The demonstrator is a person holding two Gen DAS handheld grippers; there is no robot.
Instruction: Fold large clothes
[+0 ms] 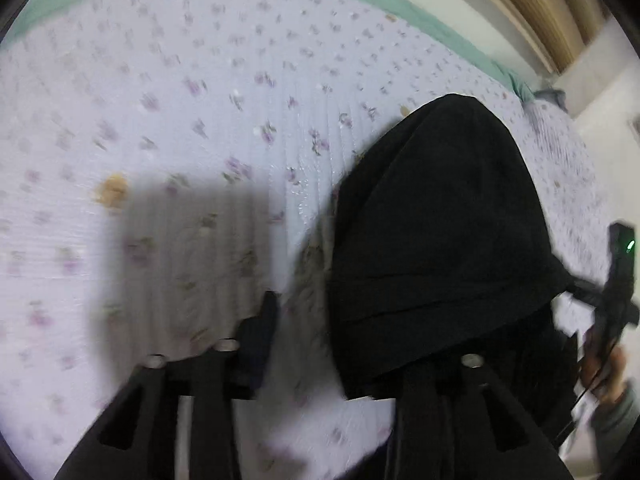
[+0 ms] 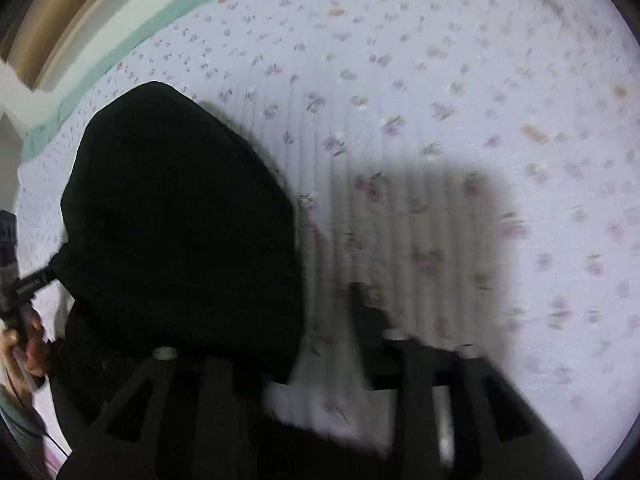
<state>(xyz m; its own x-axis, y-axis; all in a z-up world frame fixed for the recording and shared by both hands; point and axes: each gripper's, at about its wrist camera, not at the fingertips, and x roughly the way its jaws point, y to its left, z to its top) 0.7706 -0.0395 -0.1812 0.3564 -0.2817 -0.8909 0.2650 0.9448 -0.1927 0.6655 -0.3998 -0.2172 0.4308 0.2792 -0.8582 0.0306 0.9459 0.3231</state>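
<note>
Black garment (image 1: 440,232) hangs mid-frame over floral bed (image 1: 160,80), draped on left gripper (image 1: 332,344) and right gripper (image 2: 264,340); can't tell jaw state.

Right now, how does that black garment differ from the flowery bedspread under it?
The black garment is plain and dark; the bedspread is pale lilac with small flower prints. The garment hangs bunched and lifted, casting a shadow, while the bedspread lies spread flat. The garment covers only part of the much larger bedspread. Both are soft fabric.
</note>
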